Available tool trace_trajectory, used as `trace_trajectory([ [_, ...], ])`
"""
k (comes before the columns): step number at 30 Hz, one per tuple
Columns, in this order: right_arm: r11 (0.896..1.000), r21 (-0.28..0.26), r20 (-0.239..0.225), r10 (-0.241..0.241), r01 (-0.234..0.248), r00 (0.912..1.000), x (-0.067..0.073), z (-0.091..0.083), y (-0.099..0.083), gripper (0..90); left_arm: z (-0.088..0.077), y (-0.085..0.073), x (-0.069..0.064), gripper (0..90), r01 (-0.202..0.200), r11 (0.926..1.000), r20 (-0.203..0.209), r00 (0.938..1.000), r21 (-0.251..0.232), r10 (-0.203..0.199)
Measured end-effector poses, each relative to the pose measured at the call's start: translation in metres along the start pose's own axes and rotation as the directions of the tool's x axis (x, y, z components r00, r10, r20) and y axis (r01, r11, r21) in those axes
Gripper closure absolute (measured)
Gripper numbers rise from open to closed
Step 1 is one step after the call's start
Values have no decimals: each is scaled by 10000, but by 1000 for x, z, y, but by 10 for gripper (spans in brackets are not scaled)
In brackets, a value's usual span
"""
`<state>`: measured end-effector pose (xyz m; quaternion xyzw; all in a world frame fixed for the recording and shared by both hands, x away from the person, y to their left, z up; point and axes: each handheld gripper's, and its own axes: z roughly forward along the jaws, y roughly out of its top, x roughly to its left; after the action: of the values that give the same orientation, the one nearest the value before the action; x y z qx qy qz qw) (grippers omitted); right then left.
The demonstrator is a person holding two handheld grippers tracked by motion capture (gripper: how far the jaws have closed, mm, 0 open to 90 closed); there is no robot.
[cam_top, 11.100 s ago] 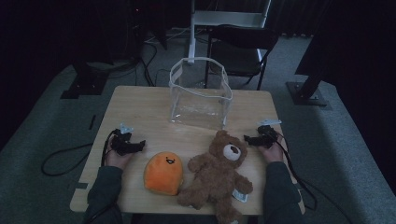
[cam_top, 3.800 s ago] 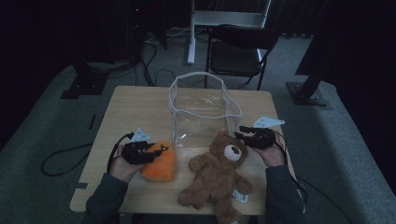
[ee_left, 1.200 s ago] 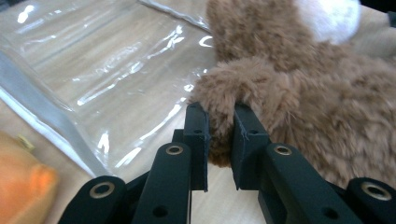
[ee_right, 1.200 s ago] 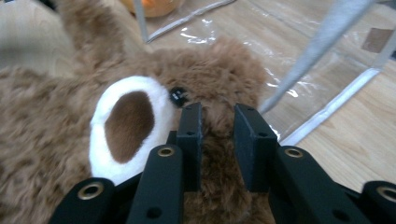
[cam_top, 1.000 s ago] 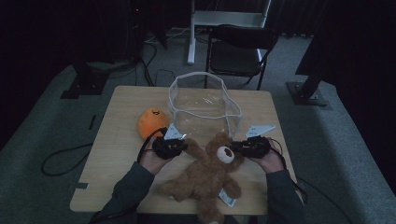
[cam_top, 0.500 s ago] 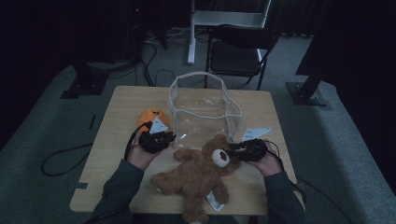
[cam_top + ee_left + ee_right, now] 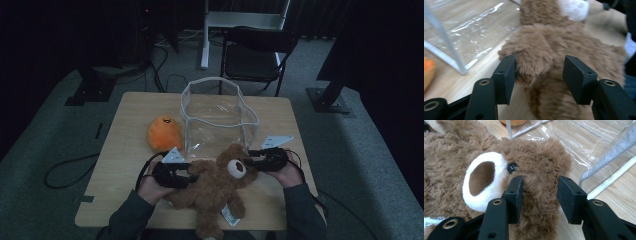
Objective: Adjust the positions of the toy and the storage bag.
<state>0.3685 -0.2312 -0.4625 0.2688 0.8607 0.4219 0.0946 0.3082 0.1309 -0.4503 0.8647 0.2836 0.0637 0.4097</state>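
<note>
A brown teddy bear (image 7: 220, 186) lies on its back at the front of the wooden table (image 7: 122, 200), its head toward the clear plastic bag (image 7: 217, 117). My left gripper (image 7: 192, 176) is open and its jaws have just been opening. In the left gripper view the bear's arm (image 7: 534, 57) sits between the jaws of the left gripper (image 7: 537, 67), brushing one pad and clear of the other. My right gripper (image 7: 250, 159) is at the bear's head. Its jaws have also just been opening, and the right gripper (image 7: 540, 185) loosely straddles fur beside the bear's muzzle (image 7: 481, 180).
An orange plush (image 7: 164, 133) rests left of the bag, near the bag's front corner post (image 7: 446, 42). Behind the table stand a black chair (image 7: 255, 50) and a white stand (image 7: 205, 30). Cables (image 7: 65, 170) lie on the floor at the left.
Both grippers' jaws have widened around the bear. The left hand has shifted toward the near edge, beside the bear's arm. The bear has settled flat on the table.
</note>
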Motion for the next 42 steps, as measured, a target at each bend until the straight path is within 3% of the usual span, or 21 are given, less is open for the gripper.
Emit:
trace_trajectory([
  [6,10000,-13,9,11,-11,10000,-1,0,0,539,-8,-2,-16,414,-276,9994,487,9984,-220,287],
  [11,10000,52,90,-28,27,10000,0,1,1,523,6,-4,-25,319,-552,9981,134,9984,260,548],
  [15,10000,46,134,17,-17,9999,-1,0,0,504,12,-7,-27,306,-631,9967,186,9979,507,622],
  [17,9998,-179,482,49,-40,9988,-2,-1,1,518,18,-7,-27,412,-946,9919,-5,9955,843,950],
  [21,9994,-322,912,186,-158,9957,-4,-3,1,530,16,-6,-27,624,-1176,9892,-268,9924,870,1203],
  [23,9998,73,1153,169,-179,9932,-5,-1,0,531,15,-6,-24,692,-1235,9883,-610,9897,898,1293],
  [27,9986,518,871,88,-134,9962,-3,7,-3,544,15,-6,-20,762,-1161,9888,-797,9891,942,1237],
  [28,9977,678,667,26,-72,9978,-1,10,-3,583,15,-4,-14,787,-1163,9877,-1126,9854,1040,1279],
  [33,9962,847,169,-227,212,9996,6,15,-1,623,12,0,0,809,-995,9894,-1726,9780,1057,1168],
  [38,9957,833,-335,-375,402,9987,14,20,2,611,6,-1,14,818,-632,9938,-2478,9651,917,843],
  [39,9957,833,-335,-375,402,9987,14,20,2,611,6,-1,14,821,-632,9938,-2478,9651,917,843],
  [40,9950,826,-565,-516,562,9971,18,25,3,596,3,-2,19,823,-496,9950,-2706,9600,862,713],
  [42,9938,839,-636,-679,731,9957,21,27,5,578,0,-3,24,824,-283,9971,-2861,9570,700,473],
])
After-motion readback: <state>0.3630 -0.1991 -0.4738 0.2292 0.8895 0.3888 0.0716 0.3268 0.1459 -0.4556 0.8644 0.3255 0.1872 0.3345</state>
